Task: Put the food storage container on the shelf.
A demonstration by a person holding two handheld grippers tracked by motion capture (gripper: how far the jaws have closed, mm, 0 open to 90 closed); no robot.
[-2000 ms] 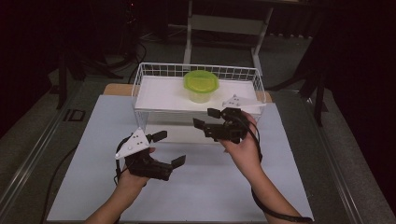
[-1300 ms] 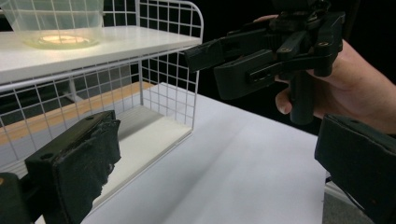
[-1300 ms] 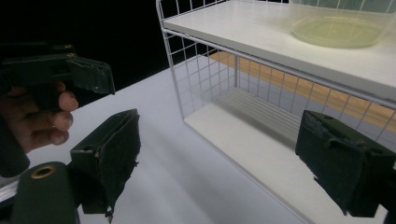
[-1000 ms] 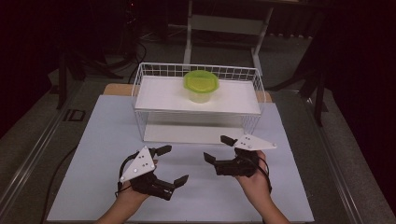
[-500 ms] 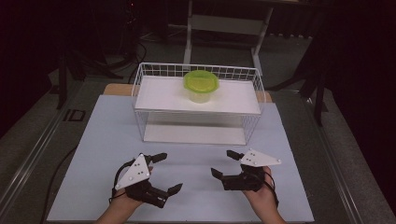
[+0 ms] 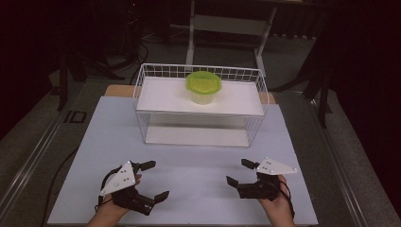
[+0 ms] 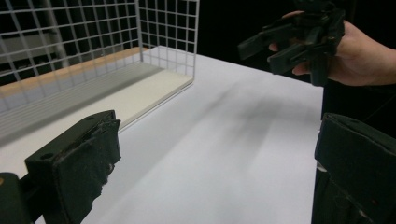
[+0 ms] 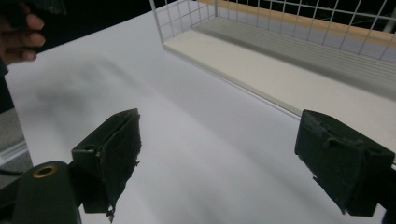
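Rack (image 6: 201, 120) beyond both gaping tongs; container (image 6: 203, 86) atop.

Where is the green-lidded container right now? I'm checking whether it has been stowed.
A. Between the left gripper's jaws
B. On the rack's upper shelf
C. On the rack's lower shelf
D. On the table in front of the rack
B: the green-lidded container stands on the upper shelf of the wire rack, far from both open grippers.
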